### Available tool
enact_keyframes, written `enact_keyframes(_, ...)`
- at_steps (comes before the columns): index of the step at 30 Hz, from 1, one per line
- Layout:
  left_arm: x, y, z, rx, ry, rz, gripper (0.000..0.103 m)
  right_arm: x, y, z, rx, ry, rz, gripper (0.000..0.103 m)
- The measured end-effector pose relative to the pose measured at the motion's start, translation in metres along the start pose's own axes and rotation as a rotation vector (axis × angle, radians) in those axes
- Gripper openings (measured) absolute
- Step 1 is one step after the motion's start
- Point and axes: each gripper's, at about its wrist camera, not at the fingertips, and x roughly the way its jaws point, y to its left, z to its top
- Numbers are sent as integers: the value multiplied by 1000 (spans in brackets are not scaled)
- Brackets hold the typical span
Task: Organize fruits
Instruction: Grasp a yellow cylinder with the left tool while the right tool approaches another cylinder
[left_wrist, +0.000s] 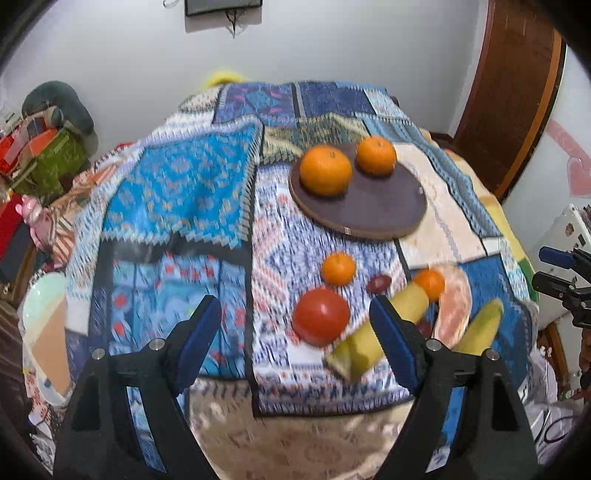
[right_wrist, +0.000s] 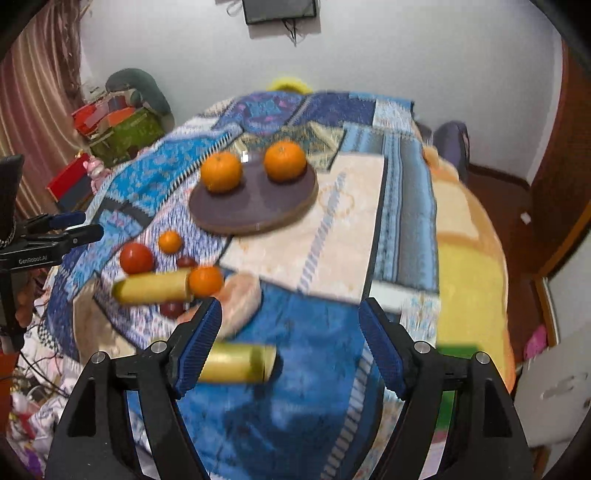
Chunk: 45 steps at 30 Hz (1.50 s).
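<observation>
Claws left (left_wrist: 295, 328) and right (right_wrist: 290, 339) gape wide, holding nothing.

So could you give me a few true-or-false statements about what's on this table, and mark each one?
1. Two oranges sit on the round board. True.
2. The tomato is on the board. False: it lies on the cloth, nearer the camera than the board.
3. Both tools, left and right, are open and empty. True.
4. Only one small orange lies off the board. False: there are two.
5. A small orange touches the end of a banana piece. True.
</observation>
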Motion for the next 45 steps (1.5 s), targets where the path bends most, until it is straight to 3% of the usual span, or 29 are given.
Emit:
enact_keyframes(8,20,-11,-30,-10,77,-69,83,20,2,-35,15,141,32,74)
enact_keyframes(14,31,-23,-34,5,101,-115,68,42,5,-46,9,208,31,74)
enact_keyframes(19,43,-28,-31,3,124,-152,55,48,2,-40,25,198,35,74)
enact_keyframes(24,43,-33,-33,12,116,-142,53,48,-5,-30,41,159,22,74)
enact_keyframes(29,37,-36,-39,14,122,-151,45,58,-6,-17,61,141,20,74)
enact_keyframes(33,33,-43,-46,29,136,-172,40,63,6,-10,10,148,14,74)
enact_keyframes(38,31,-49,-49,36,148,-196,39,49,21,-11,-3,152,93,75)
enact_keyframes(41,31,-54,-51,41,153,-215,36,47,33,-16,-29,177,117,84)
enact_keyframes(45,28,-61,-53,53,154,-228,35,50,52,-23,-79,202,117,87)
